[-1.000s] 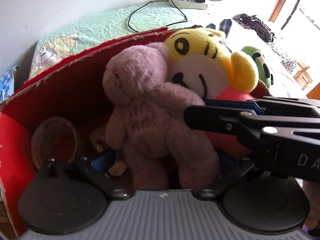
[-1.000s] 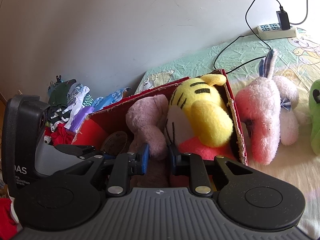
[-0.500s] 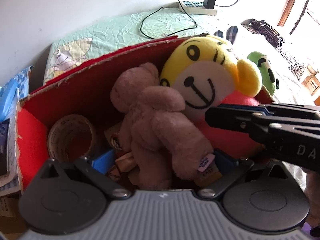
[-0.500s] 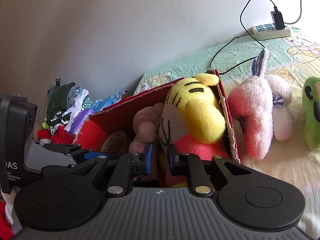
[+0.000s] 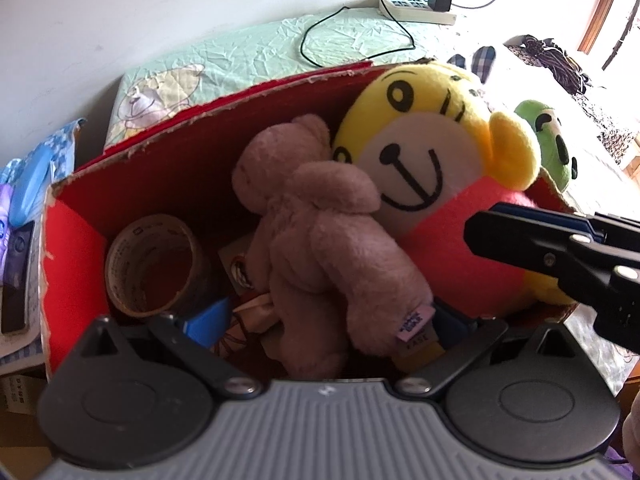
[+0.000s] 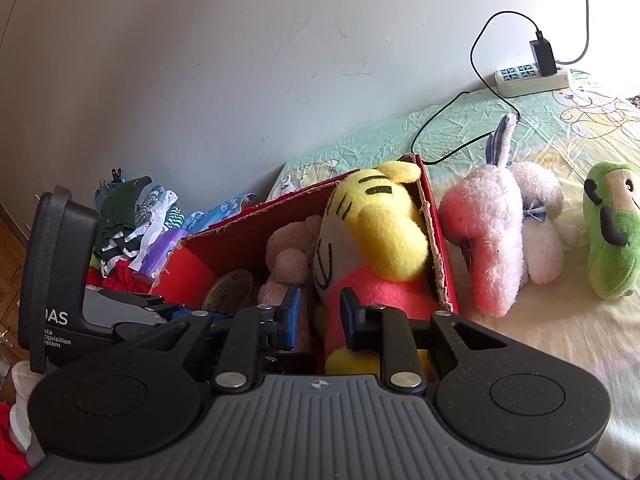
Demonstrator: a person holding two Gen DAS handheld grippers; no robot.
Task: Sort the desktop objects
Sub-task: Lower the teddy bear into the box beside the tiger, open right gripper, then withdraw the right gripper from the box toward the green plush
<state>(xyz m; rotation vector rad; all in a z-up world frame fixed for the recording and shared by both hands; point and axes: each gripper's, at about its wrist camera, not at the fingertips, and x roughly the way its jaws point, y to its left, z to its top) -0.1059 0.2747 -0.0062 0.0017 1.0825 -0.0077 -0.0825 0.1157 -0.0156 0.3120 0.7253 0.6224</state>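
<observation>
Left wrist view: the left gripper point(image 5: 326, 322) shows only blue pad tips; the pink bear point(image 5: 320, 236) covers the gap between them. The bear also hides part of the yellow tiger toy point(image 5: 420, 160) and most of the small items on the red box point(image 5: 168, 152) floor. The label on the bear's leg is too small to read. The green toy point(image 5: 554, 140) is half hidden behind the box corner. Right wrist view: the right gripper point(image 6: 318, 318) body cuts off the box front; the tape roll point(image 6: 232, 292) is only partly visible.

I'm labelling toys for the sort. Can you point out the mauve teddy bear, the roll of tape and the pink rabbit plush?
mauve teddy bear point(image 5: 320, 240), left wrist view, its belly.
roll of tape point(image 5: 120, 268), left wrist view, its left rim.
pink rabbit plush point(image 6: 488, 240), right wrist view, its head.
</observation>
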